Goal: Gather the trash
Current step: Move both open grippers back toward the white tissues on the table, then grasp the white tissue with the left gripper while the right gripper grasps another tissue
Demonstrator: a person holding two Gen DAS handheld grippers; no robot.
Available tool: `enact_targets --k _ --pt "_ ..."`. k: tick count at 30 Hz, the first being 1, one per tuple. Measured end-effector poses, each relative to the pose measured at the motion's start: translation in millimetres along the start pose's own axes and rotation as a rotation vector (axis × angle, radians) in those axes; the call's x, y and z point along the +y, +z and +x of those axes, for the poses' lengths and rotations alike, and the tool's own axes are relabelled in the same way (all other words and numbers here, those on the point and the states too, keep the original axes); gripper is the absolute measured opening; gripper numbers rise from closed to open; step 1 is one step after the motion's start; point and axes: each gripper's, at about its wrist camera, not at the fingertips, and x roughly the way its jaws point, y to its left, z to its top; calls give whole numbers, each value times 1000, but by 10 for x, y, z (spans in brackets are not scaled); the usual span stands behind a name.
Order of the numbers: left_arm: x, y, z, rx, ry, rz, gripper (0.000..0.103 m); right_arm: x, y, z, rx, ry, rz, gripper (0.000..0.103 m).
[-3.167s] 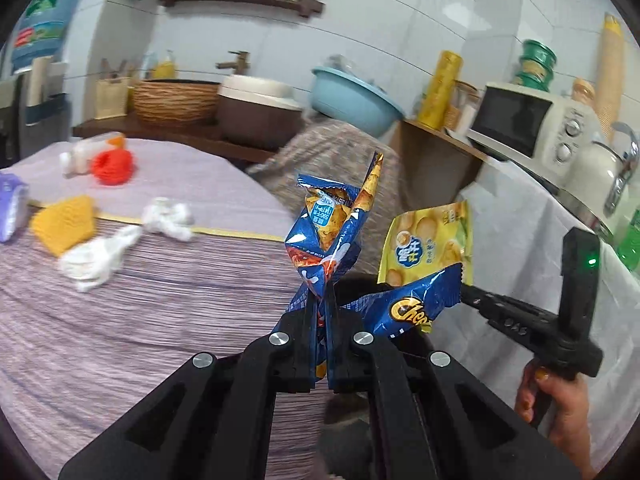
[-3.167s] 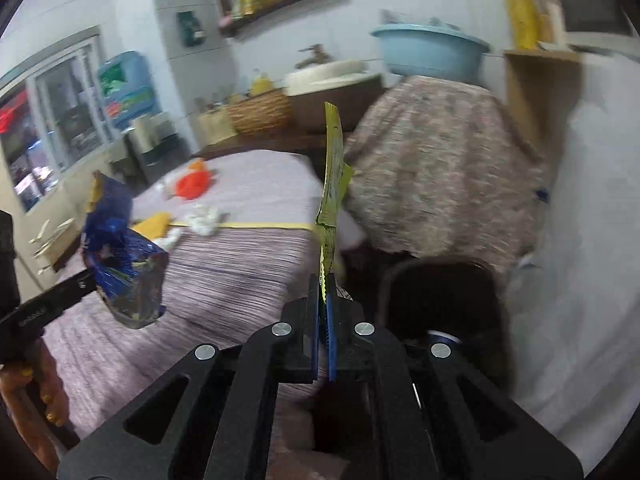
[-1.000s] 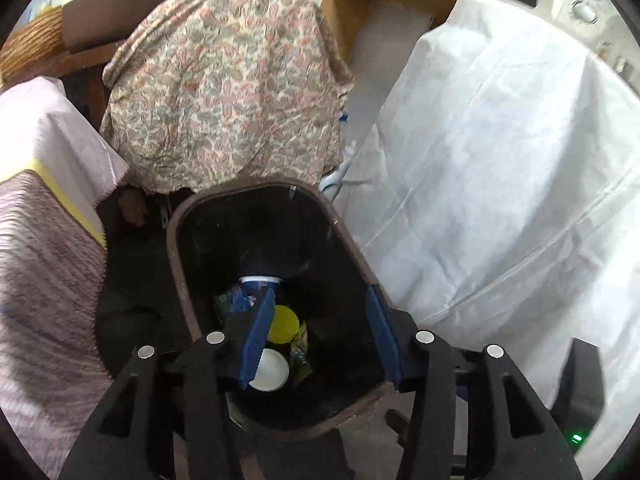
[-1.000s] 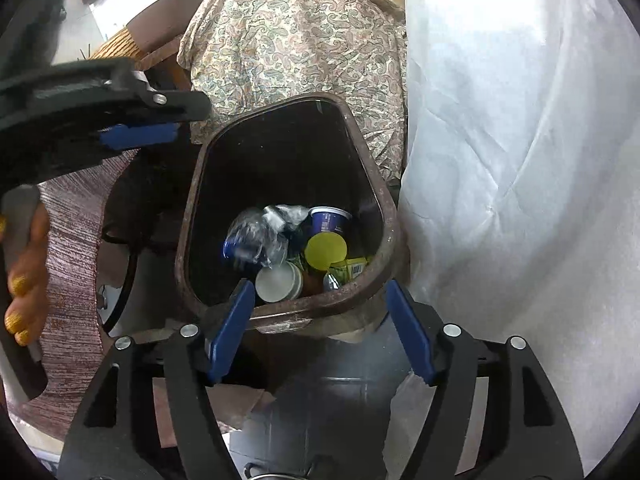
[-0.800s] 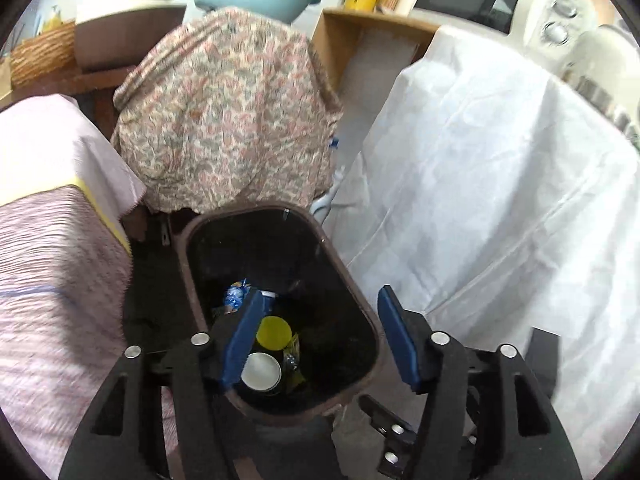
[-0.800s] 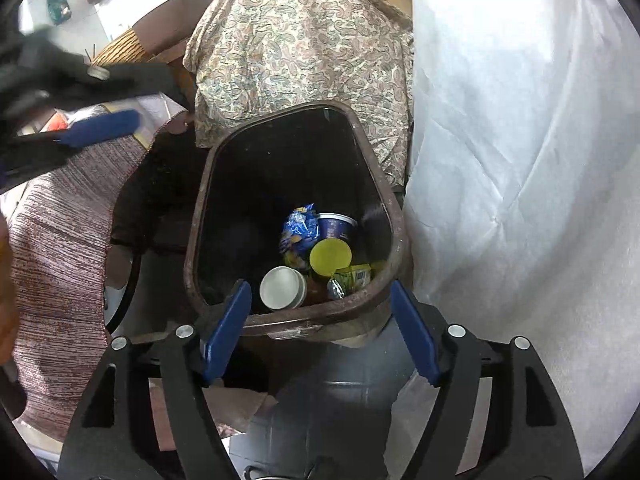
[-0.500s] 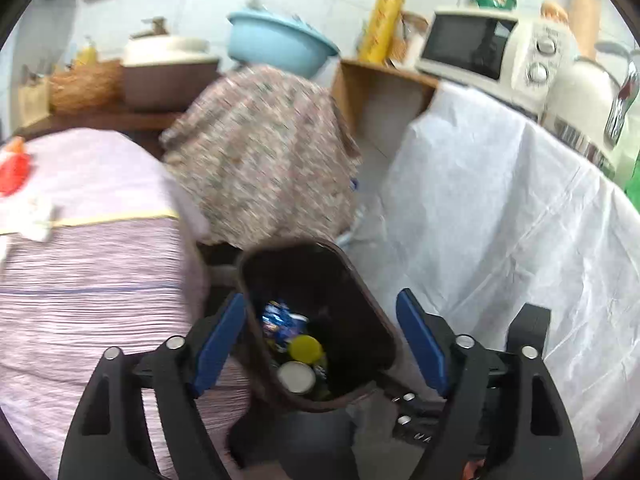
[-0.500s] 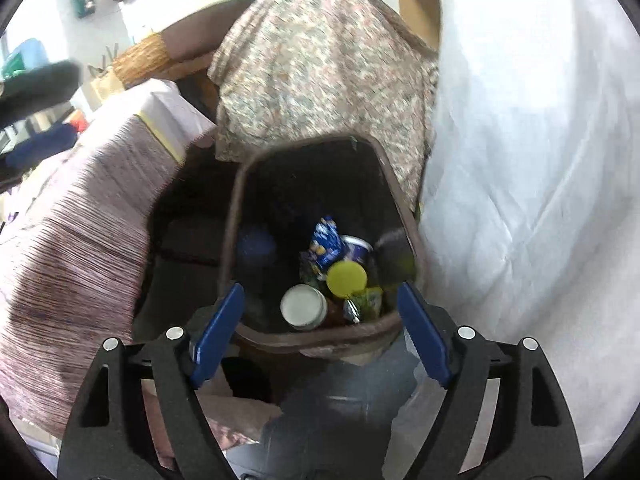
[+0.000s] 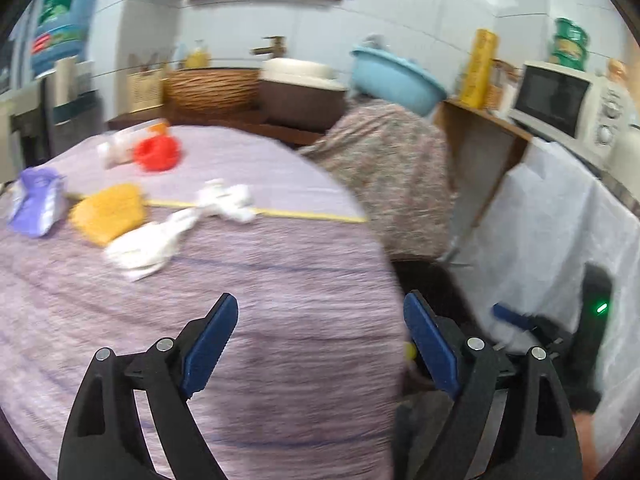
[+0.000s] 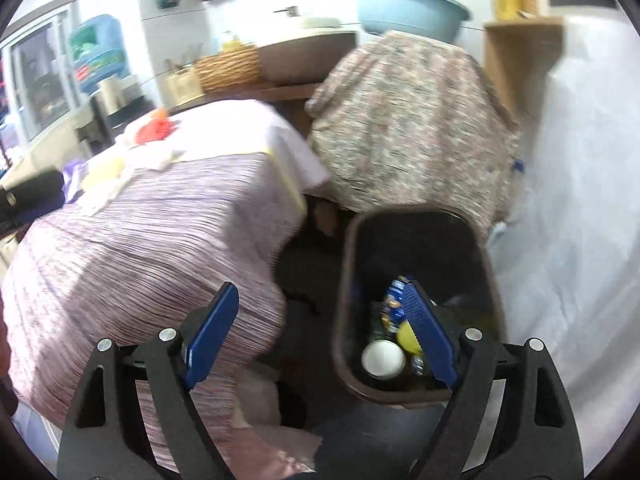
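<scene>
Left gripper (image 9: 320, 322) released, empty, over bench (image 9: 280, 280); white crumpled tissues (image 9: 148, 240) lie there near yellow wrapper (image 9: 108, 214). Right gripper (image 10: 320, 320) released, empty, above trash bin (image 10: 344, 280) holding chip bag (image 10: 394, 300).

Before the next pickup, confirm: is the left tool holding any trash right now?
No. The left tool is open with nothing between its pads, pointing over the table.

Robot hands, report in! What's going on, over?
Left hand-held gripper open, empty. Right hand-held gripper open, empty. Blue chip bag in trash bin. White crumpled tissues wait on table, nothing blocking.
</scene>
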Motion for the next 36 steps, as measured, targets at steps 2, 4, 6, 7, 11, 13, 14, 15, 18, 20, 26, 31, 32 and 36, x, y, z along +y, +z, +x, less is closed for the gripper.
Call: enact_targets --k 2,4,6,7,11,13,14,15,18,20,26,31,32,36 --pt "191 -41 -30 12 42 -26 84 158 87 21 -4 21 -35 83" --pt "370 -74 -60 17 75 -43 84 291 144 30 -9 39 -61 83" --pt "521 -91 -80 22 114 -42 84 422 211 51 -14 58 -89 83" --pt "605 -92 -81 27 137 -32 84 477 237 61 -15 66 -100 83" --pt "842 21 5 45 201 1 83 655 307 102 -13 104 -123 83" --pt "930 87 75 55 206 18 79 730 337 120 -11 119 -129 83" --pt "978 132 143 68 213 28 75 747 343 124 -10 124 -131 83" --pt "1013 148 192 78 224 36 74 763 353 137 -9 128 -132 83" --pt "1093 203 348 103 239 46 70 820 404 145 -9 137 -140 83" --pt "1161 244 475 129 235 38 67 847 440 133 -12 139 -150 83" --pt "1231 319 714 187 258 49 63 902 479 155 -8 143 -170 83" --pt "1274 340 820 216 263 25 45 979 485 195 -1 150 -187 83" --pt "1280 344 818 214 268 21 38 997 486 196 -2 152 -191 83" --pt "1303 356 799 208 261 -2 20 1051 501 212 -2 155 -200 83"
